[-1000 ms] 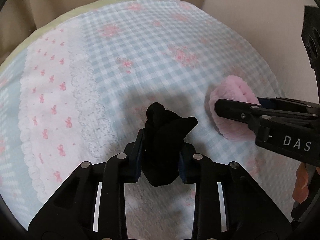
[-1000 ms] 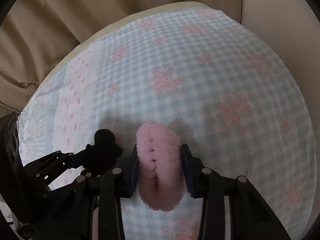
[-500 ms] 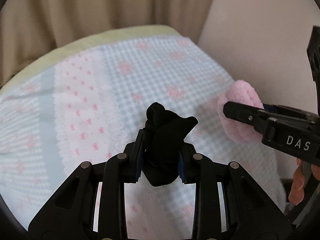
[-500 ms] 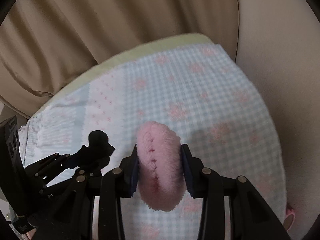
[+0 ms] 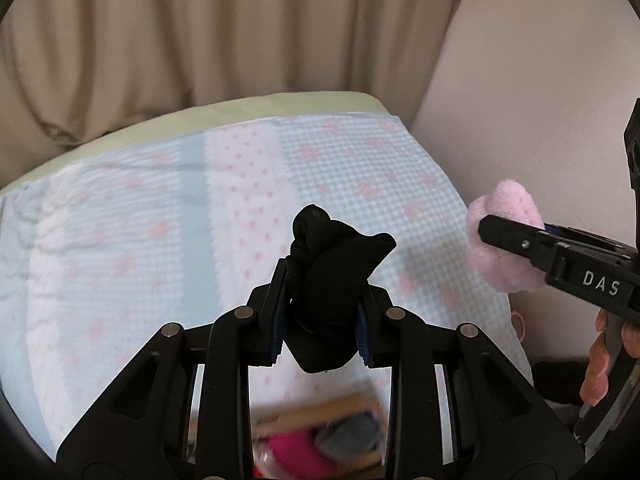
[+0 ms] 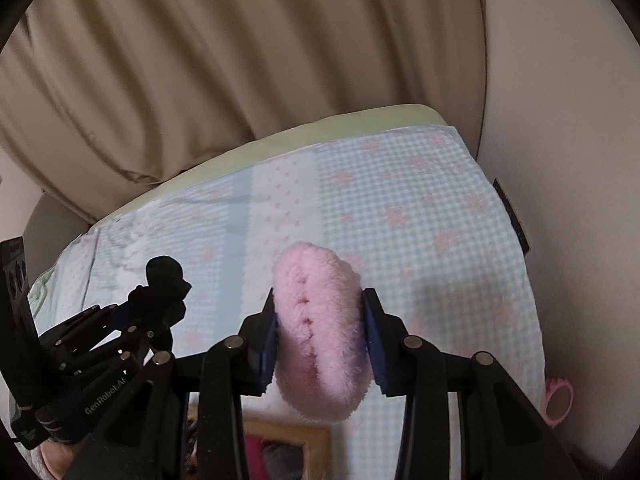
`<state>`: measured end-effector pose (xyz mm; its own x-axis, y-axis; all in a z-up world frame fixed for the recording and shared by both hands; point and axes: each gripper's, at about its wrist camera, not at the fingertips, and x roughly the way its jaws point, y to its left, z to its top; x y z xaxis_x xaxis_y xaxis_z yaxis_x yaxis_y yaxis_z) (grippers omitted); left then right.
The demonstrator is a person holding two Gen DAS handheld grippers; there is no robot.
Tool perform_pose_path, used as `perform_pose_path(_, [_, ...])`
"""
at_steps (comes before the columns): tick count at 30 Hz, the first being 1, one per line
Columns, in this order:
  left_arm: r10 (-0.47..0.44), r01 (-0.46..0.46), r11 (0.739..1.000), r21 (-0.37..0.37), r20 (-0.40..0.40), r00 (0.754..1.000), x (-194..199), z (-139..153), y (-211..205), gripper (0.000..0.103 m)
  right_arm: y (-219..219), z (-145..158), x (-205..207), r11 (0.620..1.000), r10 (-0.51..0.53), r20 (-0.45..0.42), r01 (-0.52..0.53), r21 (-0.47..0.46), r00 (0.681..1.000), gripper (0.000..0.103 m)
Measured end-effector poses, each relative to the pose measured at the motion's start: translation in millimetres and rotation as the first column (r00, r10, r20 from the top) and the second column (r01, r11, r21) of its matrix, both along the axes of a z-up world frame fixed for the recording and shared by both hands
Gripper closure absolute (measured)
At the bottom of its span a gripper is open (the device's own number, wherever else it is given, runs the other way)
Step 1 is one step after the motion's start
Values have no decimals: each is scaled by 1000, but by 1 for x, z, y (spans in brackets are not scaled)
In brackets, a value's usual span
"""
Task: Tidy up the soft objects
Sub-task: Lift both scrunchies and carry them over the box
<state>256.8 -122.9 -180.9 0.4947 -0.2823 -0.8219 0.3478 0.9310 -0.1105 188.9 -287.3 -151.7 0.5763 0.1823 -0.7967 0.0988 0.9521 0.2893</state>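
My left gripper [image 5: 320, 320] is shut on a black bundled soft object [image 5: 332, 272], held in the air above the bed. My right gripper [image 6: 320, 340] is shut on a fluffy pink soft object [image 6: 320, 332], also lifted off the bed. In the left wrist view the pink object [image 5: 504, 236] shows at the right in the right gripper's fingers [image 5: 520, 240]. In the right wrist view the black object [image 6: 162, 284] shows at the left in the left gripper. A wooden box [image 5: 320, 412] with red and grey soft items lies below, at the bed's near edge.
The bed has a blue and pink checked blanket [image 5: 160, 240] over a pale green sheet [image 6: 320, 136]. Beige curtains [image 5: 200, 40] hang behind and a wall [image 5: 520, 80] stands on the right. A pink ring-shaped item [image 6: 558, 400] lies by the bed's right edge.
Both grippers have pulled back and up from the bed with their objects. The curtain and wall fill more of the view, and the wooden box has come into sight below.
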Motion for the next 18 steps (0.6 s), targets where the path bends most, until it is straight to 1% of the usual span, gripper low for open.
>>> perform_pose_path(5, [58, -58, 998, 3, 3, 998, -50, 17, 52, 78, 38, 15, -42, 999, 45, 5, -45, 6, 999, 68])
perform_pose_path(9, [99, -99, 995, -3, -14, 995, -85, 19, 92, 78, 66, 14, -70, 998, 60, -3, -60, 17, 998, 68])
perform_pose_path(12, [119, -119, 993, -3, -35, 992, -112, 16, 119, 78, 88, 9, -90, 998, 59, -19, -59, 29, 998, 68])
perform_pose_path(18, [129, -129, 992, -2, -88, 988, -157, -3, 164, 78, 128, -9, -127, 999, 47, -62, -46, 26, 997, 68])
